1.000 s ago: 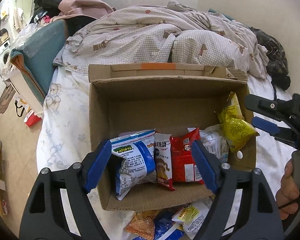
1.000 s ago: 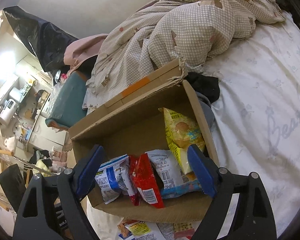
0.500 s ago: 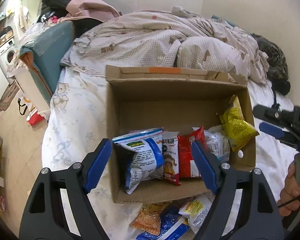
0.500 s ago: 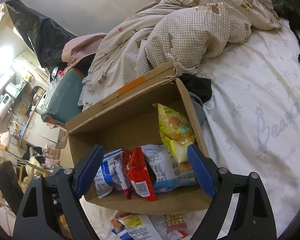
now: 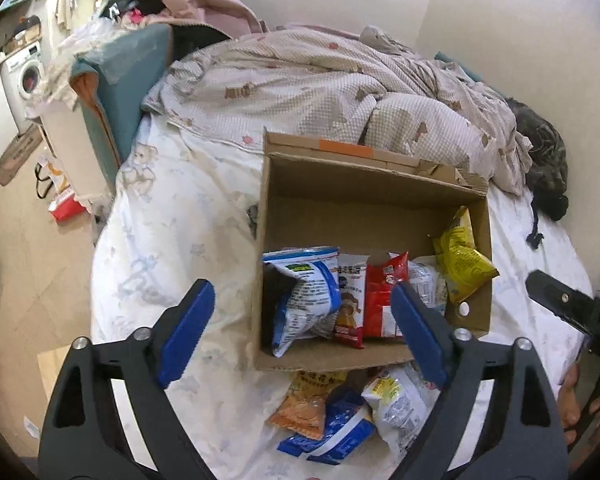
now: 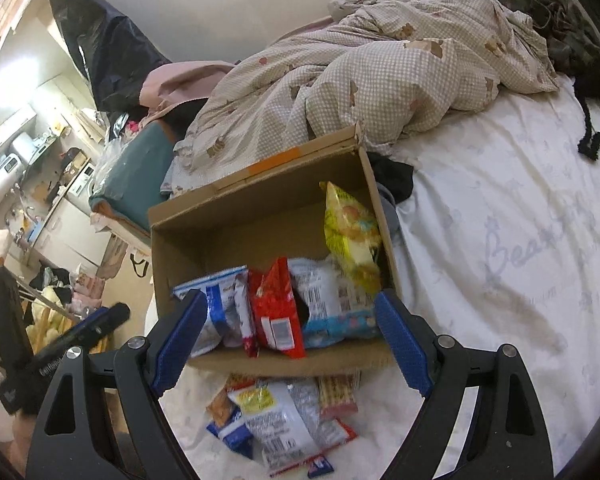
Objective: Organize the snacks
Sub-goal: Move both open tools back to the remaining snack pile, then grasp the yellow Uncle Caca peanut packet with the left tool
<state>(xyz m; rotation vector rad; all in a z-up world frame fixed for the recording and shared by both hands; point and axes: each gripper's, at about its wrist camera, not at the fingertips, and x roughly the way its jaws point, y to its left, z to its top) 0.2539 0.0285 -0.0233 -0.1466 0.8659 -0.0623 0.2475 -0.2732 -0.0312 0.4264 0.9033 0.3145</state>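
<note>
Left gripper (image 5: 300, 332): jaws spread wide with nothing between the blue pads; they have just been opening further. It hangs above the bed at the box's near left corner.
Right gripper (image 6: 290, 338): released, jaws wide and empty, poised over the box's near wall.
Loose snacks (image 6: 276, 416): a small heap on the sheet just in front of the box, below both grippers: an orange packet (image 5: 306, 404), a blue packet (image 5: 332, 432) and a white packet with a yellow label (image 5: 396, 404). Print too small to read.
Cardboard box (image 5: 340, 360): open-topped, on the bed, between the loose heap and the duvet; orange tape on its far flap.
Snacks in box: standing in a row against the near wall, from the left a blue-and-white bag (image 5: 304, 300), a white packet with a cartoon figure (image 5: 350, 304), a red packet (image 5: 382, 300) with a barcode, and a pale packet (image 6: 332, 304) with a barcode. A yellow bag (image 5: 460, 268) leans on the right wall. The far half of the box floor is bare.
Bed sheet (image 6: 500, 248): white, with faint script that seems to begin "Bea".
Duvet (image 5: 340, 88): checked, rumpled, beyond the box.
Washing machine (image 5: 24, 76): far left, off the bed.
</note>
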